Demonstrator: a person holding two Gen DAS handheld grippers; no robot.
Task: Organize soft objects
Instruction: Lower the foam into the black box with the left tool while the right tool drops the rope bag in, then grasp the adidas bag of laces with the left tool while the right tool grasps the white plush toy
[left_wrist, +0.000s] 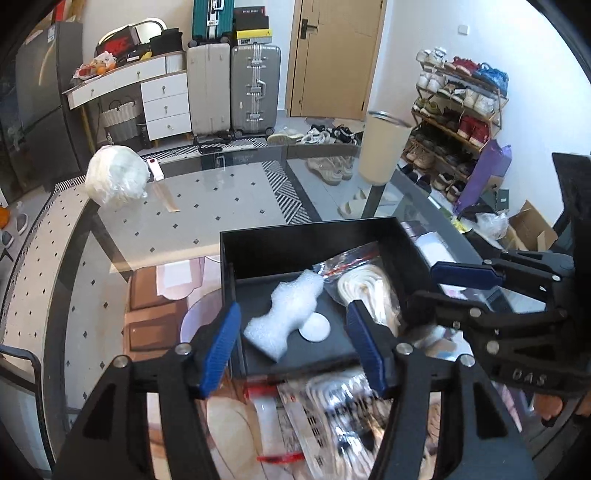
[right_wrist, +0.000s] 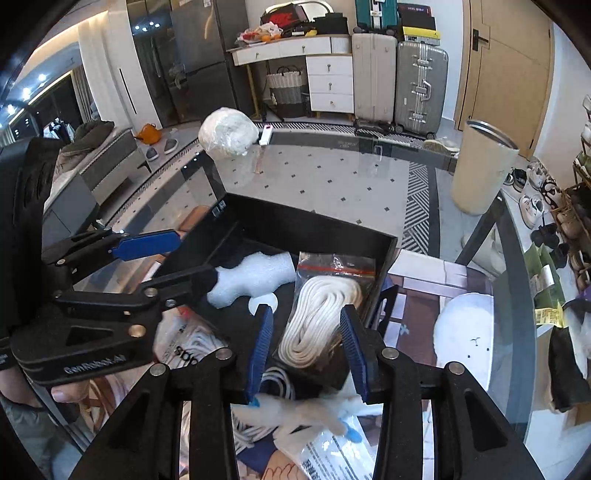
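On the glass table (left_wrist: 184, 206), near its front edge, an open black box (left_wrist: 310, 247) holds a lumpy white foam piece (left_wrist: 288, 314) and a bagged coil of white cord (right_wrist: 321, 306). Left gripper (left_wrist: 295, 343) and right gripper (right_wrist: 306, 343) hover spread, empty. Only the right view shows a flat white plush, possibly a pillow (right_wrist: 465, 332), by the right edge.

Black open-top box (left_wrist: 314, 254) on glass worktop, upright, walls intact. Inside, left half: white foam piece (left_wrist: 286, 314), waisted shape, lying flat on box floor; small white round pad (left_wrist: 316, 326) just beside it. Right half: clear zip bag of coiled white rope (right_wrist: 321, 306), red seal strip, leaning on right wall. More bagged white cord (right_wrist: 273, 384) outside, against near wall.
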